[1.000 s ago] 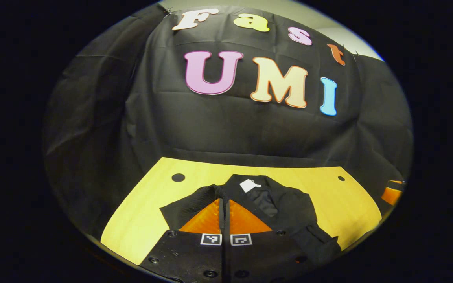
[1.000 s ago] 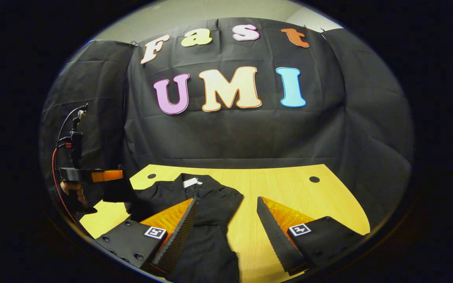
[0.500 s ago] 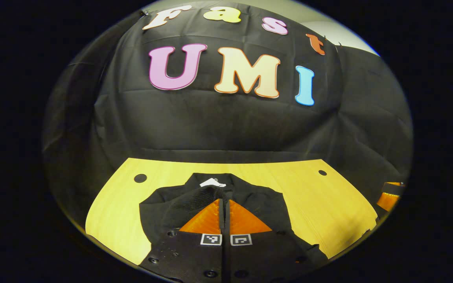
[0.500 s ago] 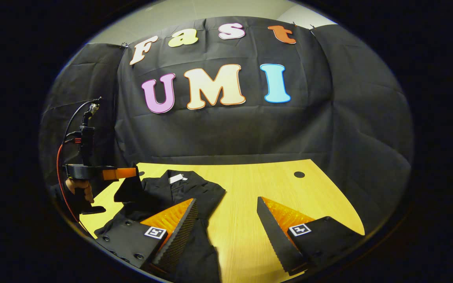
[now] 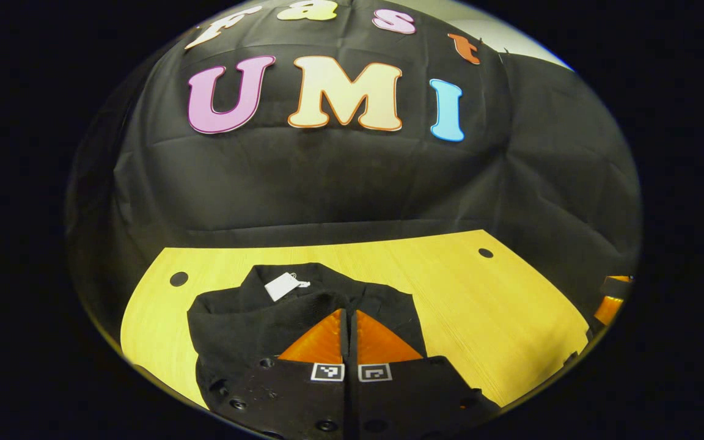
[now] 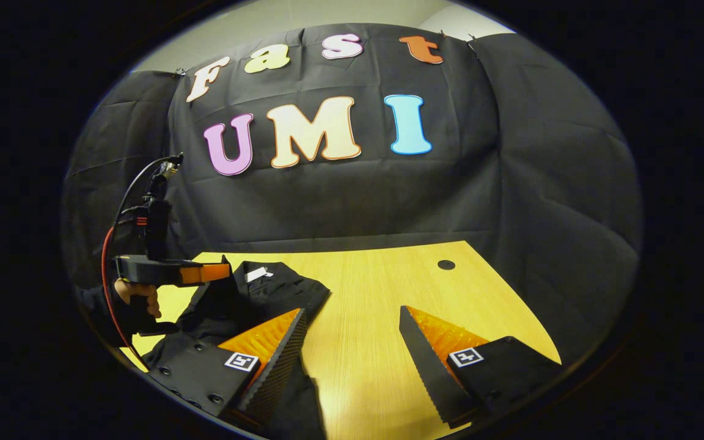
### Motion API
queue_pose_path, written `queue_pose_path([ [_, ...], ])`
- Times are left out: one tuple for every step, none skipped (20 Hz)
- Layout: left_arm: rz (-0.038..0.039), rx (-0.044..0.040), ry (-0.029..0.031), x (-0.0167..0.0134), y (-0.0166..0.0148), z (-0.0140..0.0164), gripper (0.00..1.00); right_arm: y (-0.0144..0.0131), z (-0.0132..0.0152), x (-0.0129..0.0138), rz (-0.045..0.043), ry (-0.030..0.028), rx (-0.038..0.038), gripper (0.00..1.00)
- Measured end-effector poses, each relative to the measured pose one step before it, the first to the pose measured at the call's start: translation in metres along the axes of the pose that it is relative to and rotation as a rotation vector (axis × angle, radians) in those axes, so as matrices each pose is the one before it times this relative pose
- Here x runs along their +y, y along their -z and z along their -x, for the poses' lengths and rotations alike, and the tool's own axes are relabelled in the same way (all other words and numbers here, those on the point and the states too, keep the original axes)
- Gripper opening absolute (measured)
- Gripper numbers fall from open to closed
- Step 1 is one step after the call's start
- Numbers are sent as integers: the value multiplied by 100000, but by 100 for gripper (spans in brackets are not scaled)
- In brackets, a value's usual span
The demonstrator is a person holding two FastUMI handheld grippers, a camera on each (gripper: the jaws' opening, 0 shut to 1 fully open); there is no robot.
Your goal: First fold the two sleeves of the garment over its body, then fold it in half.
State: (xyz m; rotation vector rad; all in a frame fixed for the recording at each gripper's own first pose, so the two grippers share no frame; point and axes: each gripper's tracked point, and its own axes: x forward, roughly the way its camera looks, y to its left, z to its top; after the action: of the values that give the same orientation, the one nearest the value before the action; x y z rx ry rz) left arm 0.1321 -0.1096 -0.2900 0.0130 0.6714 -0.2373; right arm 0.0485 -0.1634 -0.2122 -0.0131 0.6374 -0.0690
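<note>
A black garment with a white tag at its collar lies on the yellow wooden table. My left gripper is shut, with black sleeve fabric pinched at its tips above the garment's body. In the right gripper view the left gripper hovers over the garment, held by a hand, and a fold of black cloth hangs from its tip. My right gripper stands open over bare table, just right of the garment, with nothing between its fingers.
The black cloth wall closes off the back of the table. Round holes sit in the tabletop near its far corners. The right gripper's body shows at the right edge of the left gripper view. A red cable trails from the left gripper.
My left gripper has carried the pinched sleeve rightward, in over the garment's body, so the garment now lies more compact. My right gripper has stayed open and drifted right, away from the garment.
</note>
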Motion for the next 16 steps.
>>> queue_pose_path([
  [-1881,-1005,-5780,976,-274,-185,0,-29,74,-139,-164,41,93,97],
  [-375,-547,230,58,-249,408,0,-62,141,-240,-70,130,-262,97],
  [-108,-1970,-1724,-127,-412,394,50,-60,162,-136,-2,-218,-322,97],
  [734,-2915,-251,16,-949,844,100,-37,75,-106,74,-493,-144,97],
  [787,-3375,521,238,-1119,846,93,82,8,-124,24,-525,-317,97],
  [426,-2357,-36,274,-880,917,96,-45,-47,-37,-241,-940,-251,97],
  [905,-2989,-937,550,-683,1077,95,34,44,52,-236,-1379,-99,97],
  [856,-1203,-899,419,-420,987,95,51,-24,181,25,-1497,-340,97],
  [909,-1004,-1889,811,-196,1080,94,335,394,-41,186,-1533,-436,97],
  [649,-155,-2389,827,-95,1009,94,139,168,171,642,-1800,-220,98],
  [182,10,-2723,1045,65,1167,94,227,36,225,760,-1713,-239,98],
  [693,-436,-2433,1019,68,1046,94,51,60,200,610,-1698,-396,98],
  [829,-230,-1950,890,-2,1032,94,196,-5,283,297,-1730,-81,98],
  [685,175,-1823,872,262,963,94,288,66,436,-139,-1170,729,94],
  [-44,507,-930,878,385,961,95,264,254,388,-180,-795,144,98],
  [-797,-125,-1588,990,267,898,94,39,300,456,-67,-391,-323,98],
])
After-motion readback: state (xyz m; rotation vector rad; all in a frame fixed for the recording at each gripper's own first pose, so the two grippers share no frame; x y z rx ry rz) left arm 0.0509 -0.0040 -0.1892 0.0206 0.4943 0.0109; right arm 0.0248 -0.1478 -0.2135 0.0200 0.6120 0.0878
